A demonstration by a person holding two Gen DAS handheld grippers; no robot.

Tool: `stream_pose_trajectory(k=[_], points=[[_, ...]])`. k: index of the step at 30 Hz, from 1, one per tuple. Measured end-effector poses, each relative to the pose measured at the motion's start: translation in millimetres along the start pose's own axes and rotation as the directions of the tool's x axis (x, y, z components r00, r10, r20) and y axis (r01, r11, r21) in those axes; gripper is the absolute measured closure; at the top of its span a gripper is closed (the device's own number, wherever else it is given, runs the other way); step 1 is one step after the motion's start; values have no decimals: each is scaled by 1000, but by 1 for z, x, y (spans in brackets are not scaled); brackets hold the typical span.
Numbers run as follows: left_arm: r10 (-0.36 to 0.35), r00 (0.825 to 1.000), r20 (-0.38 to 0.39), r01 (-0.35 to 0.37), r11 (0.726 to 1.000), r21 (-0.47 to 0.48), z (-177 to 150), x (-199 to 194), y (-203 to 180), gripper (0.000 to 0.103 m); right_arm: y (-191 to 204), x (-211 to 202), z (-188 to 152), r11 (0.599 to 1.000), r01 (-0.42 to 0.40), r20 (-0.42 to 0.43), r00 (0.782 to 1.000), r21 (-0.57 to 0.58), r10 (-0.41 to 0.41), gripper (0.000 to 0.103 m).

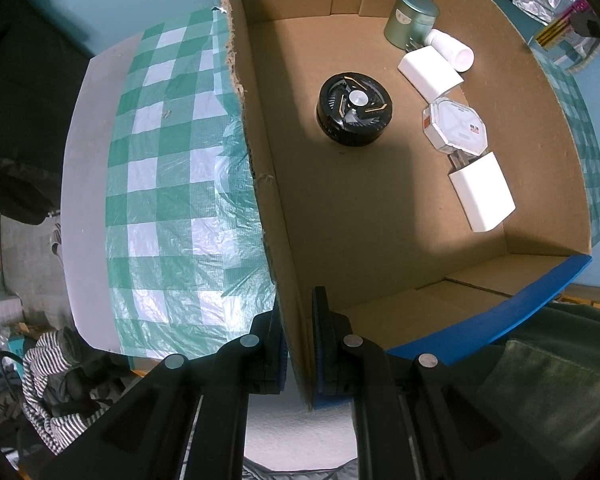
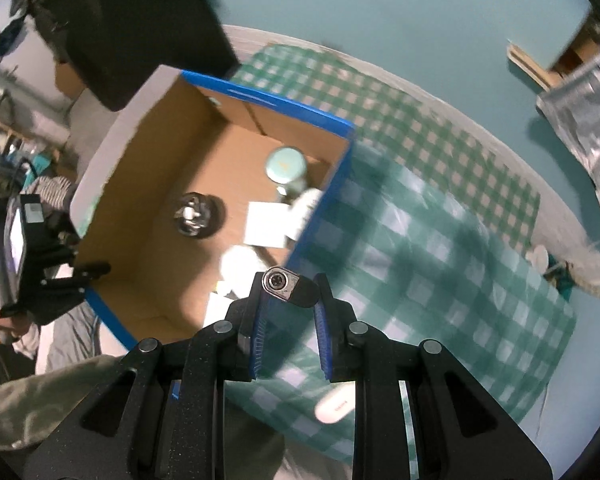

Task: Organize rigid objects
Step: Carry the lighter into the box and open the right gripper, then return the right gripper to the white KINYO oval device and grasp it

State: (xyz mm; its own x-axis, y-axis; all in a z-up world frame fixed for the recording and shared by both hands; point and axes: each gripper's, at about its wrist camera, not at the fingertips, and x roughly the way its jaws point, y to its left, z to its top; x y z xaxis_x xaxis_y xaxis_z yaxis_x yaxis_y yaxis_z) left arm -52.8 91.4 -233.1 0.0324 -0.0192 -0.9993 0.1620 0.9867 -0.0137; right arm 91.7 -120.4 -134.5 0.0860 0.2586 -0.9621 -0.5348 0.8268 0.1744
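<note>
Green-and-white checked cloth [image 1: 164,184] covers the table top; a bare pale strip of table [image 1: 88,184] shows along its outer edge. Cloth surface glossy, wrinkled in places. Striped black-and-white fabric [image 1: 52,392] lies bunched below the table edge, among dark clutter — detail unclear. Teal floor [image 2: 380,12] beyond the table. Crinkled silver foil sheet [image 2: 592,128] at the far right, near a wooden piece [image 2: 528,64]. Pale rope [image 2: 592,276] by the cloth's far corner — right wrist view blurred.
</note>
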Motion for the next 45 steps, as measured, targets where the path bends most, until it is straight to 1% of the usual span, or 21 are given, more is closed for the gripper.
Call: stream_pose_trajectory(k=[5,10,19,28,30,32,34,37,39,41,45], points=[[0,1000,2,0,1000,-1,-1,0,0,93,21,11,9,999,-10,-21,1000,-51,9,82],[2,1000,3,-2,1000,4,-1,-1,1,93,35,29,11,996,-15,-62,998,-91,9,82],[3,1000,7,-3,1000,2,-2,-4,0,93,44,45,11,995,-22,-103,995,-101,12,82],[6,1000,9,-7,1000,7,-2,-4,0,93,49,37,14,995,-19,-83,996,-100,10,82],[7,1000,9,-7,1000,8,-2,-5,0,93,48,33,15,996,-16,-75,997,-93,9,78],[6,1000,10,-7,1000,10,-2,-5,0,93,48,28,14,996,-5,-61,998,-84,0,62],[7,1000,9,-7,1000,11,-2,-5,0,93,46,24,14,997,1,-51,999,-75,-5,55],[9,1000,7,-9,1000,17,-2,-5,0,93,44,19,13,998,1,-41,999,-61,-4,54],[11,1000,7,-11,1000,19,-2,-6,0,93,42,16,12,999,6,-34,999,-48,-8,51],[10,1000,7,-11,1000,19,-2,-6,0,93,40,13,11,999,12,-28,1000,-37,-13,46],[8,1000,11,-9,1000,22,-2,-7,1,93,33,6,6,1000,13,-12,1000,0,-13,45]])
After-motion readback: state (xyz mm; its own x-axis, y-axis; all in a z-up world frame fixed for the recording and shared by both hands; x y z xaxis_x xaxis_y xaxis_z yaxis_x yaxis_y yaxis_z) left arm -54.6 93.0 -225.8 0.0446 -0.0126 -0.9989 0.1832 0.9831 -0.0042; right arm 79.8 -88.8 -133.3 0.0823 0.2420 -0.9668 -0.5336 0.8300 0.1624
